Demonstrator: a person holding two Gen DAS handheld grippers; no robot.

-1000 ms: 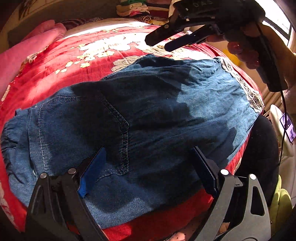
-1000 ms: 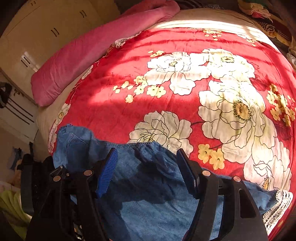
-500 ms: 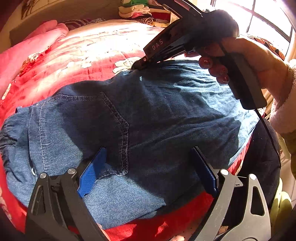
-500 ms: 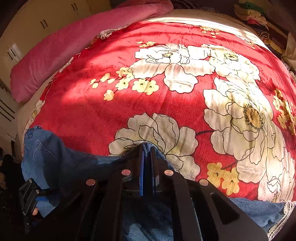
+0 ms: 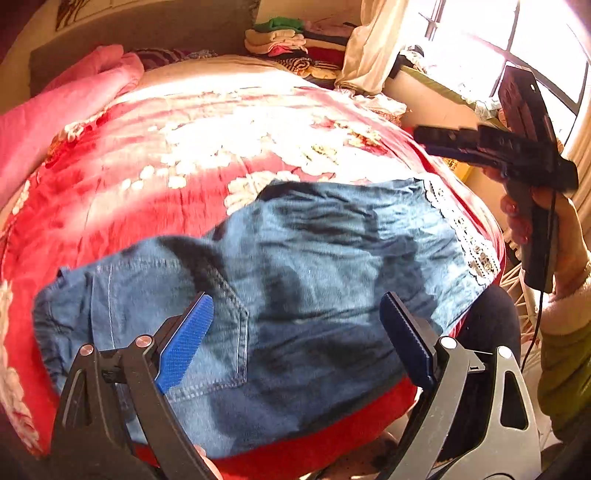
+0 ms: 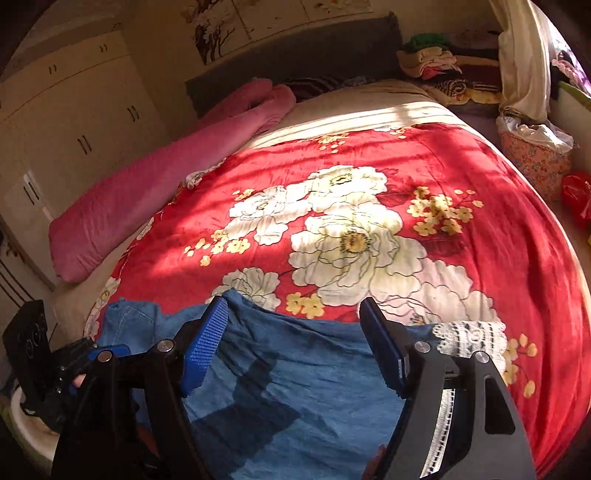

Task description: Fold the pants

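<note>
Lying across the near edge of the bed (image 6: 546, 258), the blue denim pants (image 5: 314, 288) rest flat on a red blanket (image 6: 369, 155) printed with white flowers, their lace-trimmed hem (image 5: 469, 236) toward the window side. A long pink pillow (image 6: 147, 192) runs along the far left edge of the bed, and a stack of folded clothes (image 5: 288, 37) sits beyond the head; nothing lies on the pants.

The left hand-held gripper (image 5: 295, 332) hovers above the pocket area with its jaws spread wide and nothing between them. The right hand-held gripper (image 6: 291, 347) has just been opening; its jaws now stand wide apart above the upper edge of the fabric, empty, pads clear of the cloth.

Only the left wrist view shows the person's right hand (image 5: 532, 221) around the handle and the bright window (image 5: 517, 33). Only the right wrist view shows the cream wardrobes (image 6: 74, 122), a floral basket (image 6: 535, 162) and the left tool from the side.
</note>
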